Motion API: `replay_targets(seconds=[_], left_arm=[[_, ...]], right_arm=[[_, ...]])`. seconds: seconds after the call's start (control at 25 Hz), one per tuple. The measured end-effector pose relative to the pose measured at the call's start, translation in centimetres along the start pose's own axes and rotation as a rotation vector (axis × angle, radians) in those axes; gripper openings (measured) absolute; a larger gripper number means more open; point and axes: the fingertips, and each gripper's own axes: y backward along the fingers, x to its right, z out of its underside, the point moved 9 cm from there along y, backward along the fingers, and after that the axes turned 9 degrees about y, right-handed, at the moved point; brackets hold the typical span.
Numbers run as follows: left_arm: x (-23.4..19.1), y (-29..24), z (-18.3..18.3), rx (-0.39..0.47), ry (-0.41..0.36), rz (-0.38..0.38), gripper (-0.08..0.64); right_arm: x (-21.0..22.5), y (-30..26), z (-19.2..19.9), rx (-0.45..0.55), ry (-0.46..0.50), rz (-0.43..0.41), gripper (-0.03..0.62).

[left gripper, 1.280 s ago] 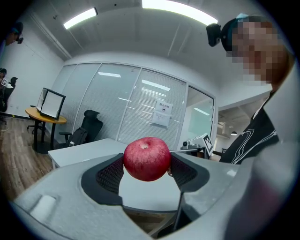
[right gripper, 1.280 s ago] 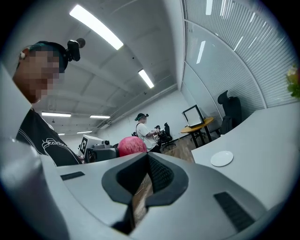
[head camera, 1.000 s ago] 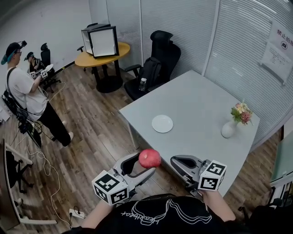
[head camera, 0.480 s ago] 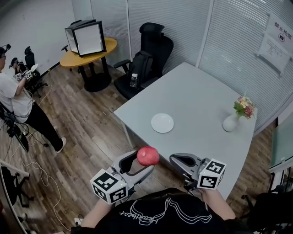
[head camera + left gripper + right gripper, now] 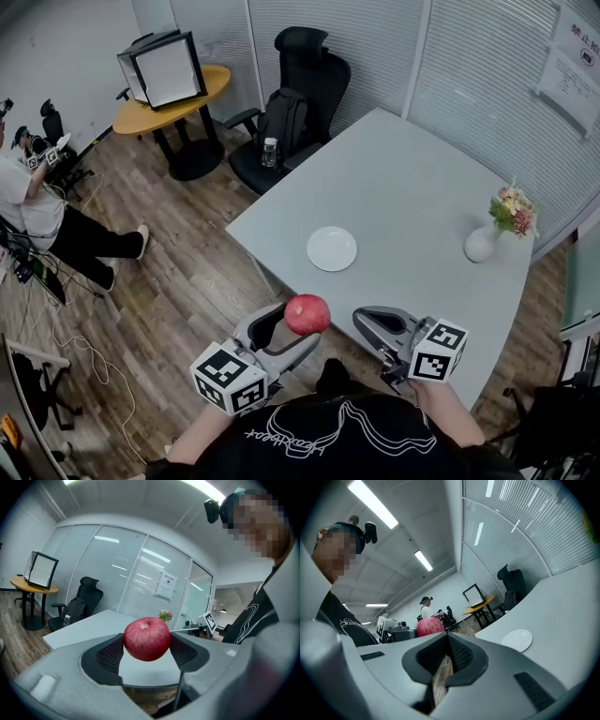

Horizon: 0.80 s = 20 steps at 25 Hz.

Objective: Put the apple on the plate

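- We see the left gripper [image 5: 296, 332] pinching the apple [image 5: 307, 314]; in the left gripper view its two dark pads [image 5: 111, 654] press on the left and right sides of the red apple [image 5: 146, 638], which has its stem end up.
- The apple is in the air, in front of our body. In the head view it appears over the wooden floor [image 5: 187, 272], just outside the near edge of the grey table [image 5: 412, 187].
- The white plate [image 5: 332, 249] lies flat on the table near this edge, well apart from the apple.
- The right gripper [image 5: 375, 328] is just to the right of the apple, at about the same height. In its own view the jaws are pressed together.
- A white vase [image 5: 481, 244] with flowers stands near the right edge of the table.
- Beyond the table are a black office chair [image 5: 309, 70] and a round wooden table [image 5: 173, 98]; another person [image 5: 42, 211] stands at the far left.
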Motion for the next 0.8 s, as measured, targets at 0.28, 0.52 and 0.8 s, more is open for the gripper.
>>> replay_targets(seconds=[0.28,0.52,0.8], left_arm=[[-2.6,-4.5,-1.6,-0.031,0.002,-0.003,0.318],[-4.7,-8.3,-2.4,-0.054,0.013,0.004,0.318],[-7.0,-12.3,-2.4,-0.069,-0.041,-0.035,0.318]], right_arm=[[4.7,-0.7,-0.9,0.002,-0.031,0.015,0.008],[8.1,-0.3,-1.4,0.0,-0.052,0.048,0.008],[11.7,0.2,-0.6,-0.009,-0.1,0.096,0.008]])
